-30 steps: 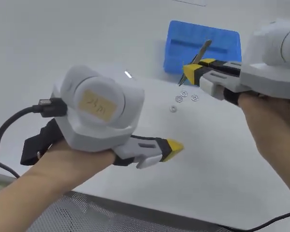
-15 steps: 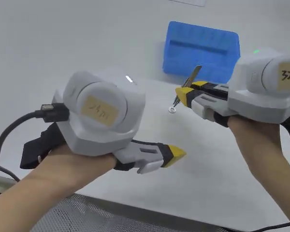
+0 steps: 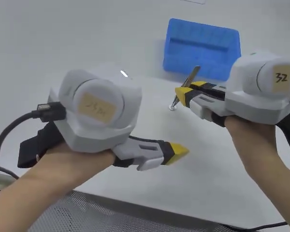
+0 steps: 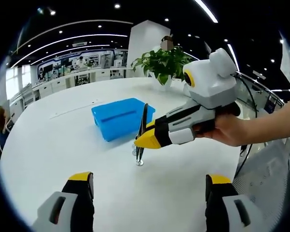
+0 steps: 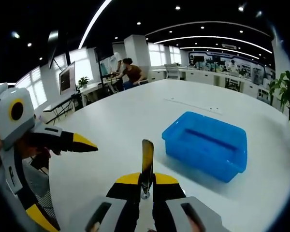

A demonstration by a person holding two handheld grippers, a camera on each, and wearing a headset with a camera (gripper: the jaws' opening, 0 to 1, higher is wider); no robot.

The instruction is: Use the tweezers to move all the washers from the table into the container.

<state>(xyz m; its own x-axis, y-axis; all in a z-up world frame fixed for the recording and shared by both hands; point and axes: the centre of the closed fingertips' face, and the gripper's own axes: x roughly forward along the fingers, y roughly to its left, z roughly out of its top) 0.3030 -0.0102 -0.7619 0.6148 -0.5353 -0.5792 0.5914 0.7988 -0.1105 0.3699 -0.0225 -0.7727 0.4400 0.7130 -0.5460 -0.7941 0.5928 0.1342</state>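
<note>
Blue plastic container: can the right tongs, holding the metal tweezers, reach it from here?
Probably yes: the right tongs, shut on the metal tweezers, hover just short of the open-topped blue plastic container, and nothing stands between them.

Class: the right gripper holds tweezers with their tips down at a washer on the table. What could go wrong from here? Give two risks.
1. The washer lies flat on the smooth table; the thin tweezers may slip and flick it away.
2. The blue container stands apart behind; a weakly pinched washer could drop on the way.
</note>
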